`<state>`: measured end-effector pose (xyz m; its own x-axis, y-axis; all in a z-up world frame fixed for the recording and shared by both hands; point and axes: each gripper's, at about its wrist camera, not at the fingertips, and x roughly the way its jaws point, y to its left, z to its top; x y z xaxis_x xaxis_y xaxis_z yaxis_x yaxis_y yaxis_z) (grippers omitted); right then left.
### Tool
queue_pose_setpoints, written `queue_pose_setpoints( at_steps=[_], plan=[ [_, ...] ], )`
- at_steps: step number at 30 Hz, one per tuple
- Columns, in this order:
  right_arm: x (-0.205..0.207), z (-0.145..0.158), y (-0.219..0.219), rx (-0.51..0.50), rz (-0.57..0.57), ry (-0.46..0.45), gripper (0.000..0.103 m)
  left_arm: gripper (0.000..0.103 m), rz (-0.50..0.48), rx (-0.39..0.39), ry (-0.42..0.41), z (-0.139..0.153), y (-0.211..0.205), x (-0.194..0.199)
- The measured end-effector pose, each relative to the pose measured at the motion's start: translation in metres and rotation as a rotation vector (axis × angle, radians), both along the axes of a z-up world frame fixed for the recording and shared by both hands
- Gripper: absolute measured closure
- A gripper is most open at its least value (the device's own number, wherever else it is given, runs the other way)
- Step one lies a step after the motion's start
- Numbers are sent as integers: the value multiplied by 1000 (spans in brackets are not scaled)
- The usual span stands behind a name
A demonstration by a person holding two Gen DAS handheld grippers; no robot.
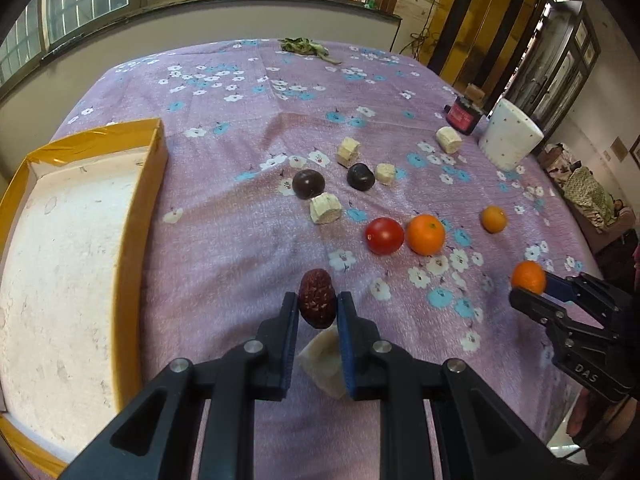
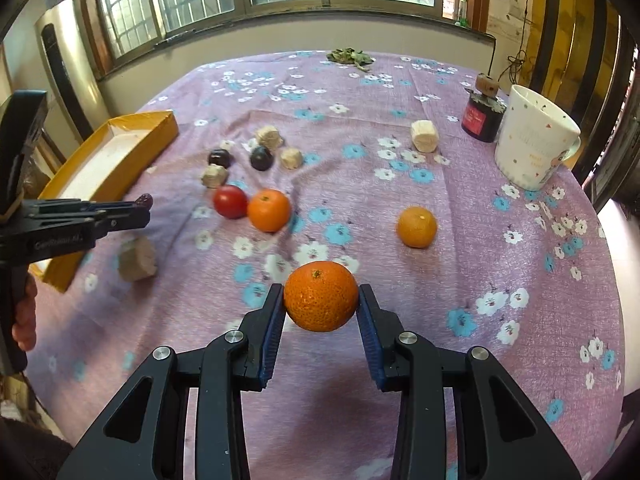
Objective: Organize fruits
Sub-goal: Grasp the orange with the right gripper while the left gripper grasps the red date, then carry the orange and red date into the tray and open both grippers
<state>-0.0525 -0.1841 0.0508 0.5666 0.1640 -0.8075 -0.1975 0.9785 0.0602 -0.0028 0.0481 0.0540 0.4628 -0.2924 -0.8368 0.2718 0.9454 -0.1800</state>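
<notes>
My left gripper (image 1: 318, 300) is shut on a wrinkled red date (image 1: 317, 298) and holds it above the purple flowered cloth (image 1: 240, 240), over a pale cut chunk (image 1: 324, 360). My right gripper (image 2: 322, 298) is shut on an orange mandarin (image 2: 321, 296), lifted over the cloth; it also shows in the left wrist view (image 1: 528, 277). On the cloth lie a red tomato (image 1: 384, 235), two more mandarins (image 1: 425, 234) (image 1: 493, 219), two dark plums (image 1: 308, 184) (image 1: 360, 176) and several pale chunks (image 1: 325, 208).
A yellow-rimmed box (image 1: 154, 184) with a white floor stands at the left. A white mug (image 2: 534, 136) and a dark red jar (image 2: 480, 118) stand at the right edge. Dried leaves (image 2: 348, 56) lie at the far side. The table's right edge drops off.
</notes>
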Motion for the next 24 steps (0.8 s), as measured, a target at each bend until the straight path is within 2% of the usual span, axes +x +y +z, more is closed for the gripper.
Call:
queue_pose_setpoints(
  at_steps=[7,19,24],
  plan=[
    [3,8,49,14,50,-4,68,81,37,-28,-24,13,42,-17],
    [16,23,168,33,249,-18,68,81,171,-33,-50,19,129,-26],
    [22,25,213,52,328,-13,68,81,237,-12,-54,16,166,-28]
  ],
)
